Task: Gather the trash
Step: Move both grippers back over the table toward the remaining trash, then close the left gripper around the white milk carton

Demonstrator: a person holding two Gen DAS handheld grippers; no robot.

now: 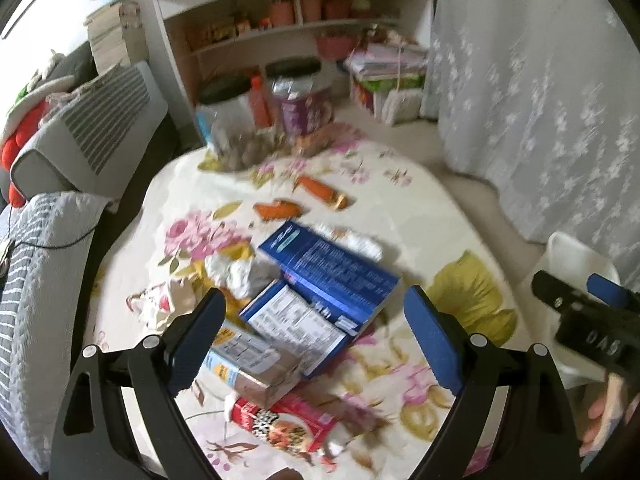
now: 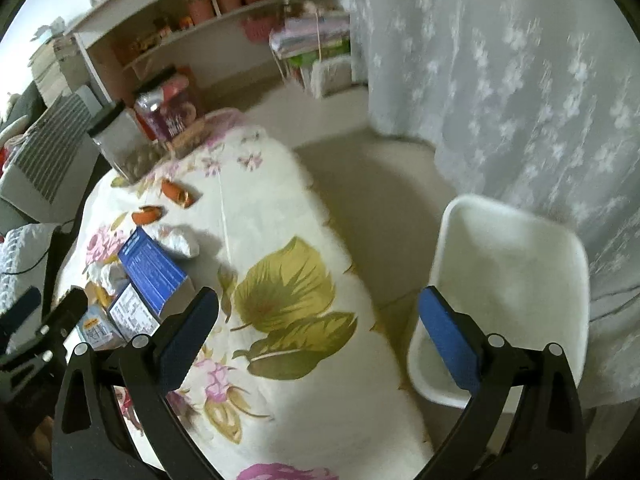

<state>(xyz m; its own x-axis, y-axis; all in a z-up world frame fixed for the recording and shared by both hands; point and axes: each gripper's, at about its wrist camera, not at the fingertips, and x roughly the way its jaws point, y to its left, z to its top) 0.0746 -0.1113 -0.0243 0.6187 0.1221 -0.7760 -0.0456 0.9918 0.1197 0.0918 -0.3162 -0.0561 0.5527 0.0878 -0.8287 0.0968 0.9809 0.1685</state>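
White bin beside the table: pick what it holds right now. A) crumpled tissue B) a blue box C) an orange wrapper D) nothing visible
D: in the right wrist view the white bin shows only bare white walls, while the blue box and crumpled tissue lie on the table.

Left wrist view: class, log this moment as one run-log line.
left gripper: open, above blue box | right gripper: open, empty | bin: beside table | trash: uncollected

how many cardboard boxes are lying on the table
4: a large blue box mid-table, a smaller blue box against it, a brown box nearer, a red box nearest. Others may be hidden.
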